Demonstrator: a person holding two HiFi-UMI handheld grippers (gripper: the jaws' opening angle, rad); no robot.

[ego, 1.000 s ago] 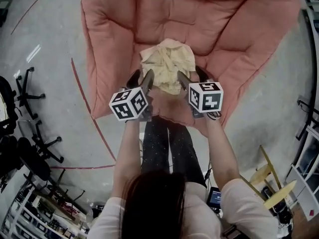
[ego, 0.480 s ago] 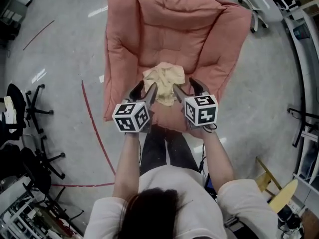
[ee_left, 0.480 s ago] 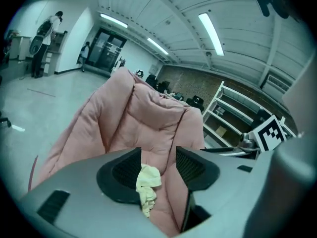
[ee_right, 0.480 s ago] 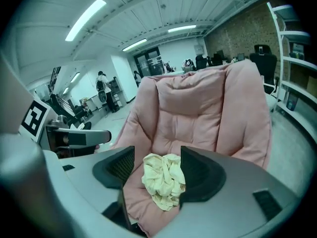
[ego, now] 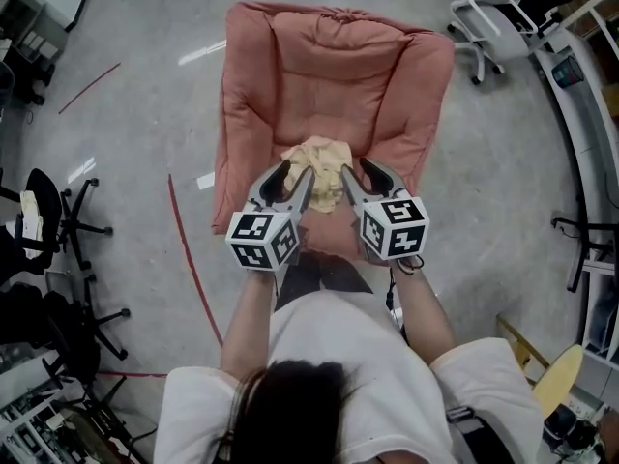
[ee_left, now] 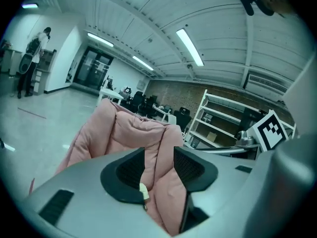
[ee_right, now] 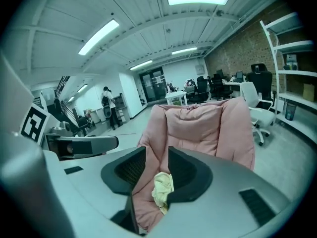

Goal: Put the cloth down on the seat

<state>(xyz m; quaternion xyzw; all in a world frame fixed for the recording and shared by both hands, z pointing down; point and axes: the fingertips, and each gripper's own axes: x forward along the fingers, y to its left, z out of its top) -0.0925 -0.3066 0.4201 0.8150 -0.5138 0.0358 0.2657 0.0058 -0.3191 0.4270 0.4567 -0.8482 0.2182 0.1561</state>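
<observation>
Judging from how things lie, the put-down step looks done: the cloth (ego: 317, 170) sits crumpled at the front-middle of the seat (ego: 329, 75), free of both tools. The left gripper (ego: 293, 174) and right gripper (ego: 360, 172) hang over the seat's front edge, one on either side of the cloth, neither touching it. Both have just been closing w/ nothing btwn the jaws: left is nearly full wide, right approx. half open, both empty. The next move prob. calls for little, i.e. keeping clear so the cloth isn't dragged off the seat.
</observation>
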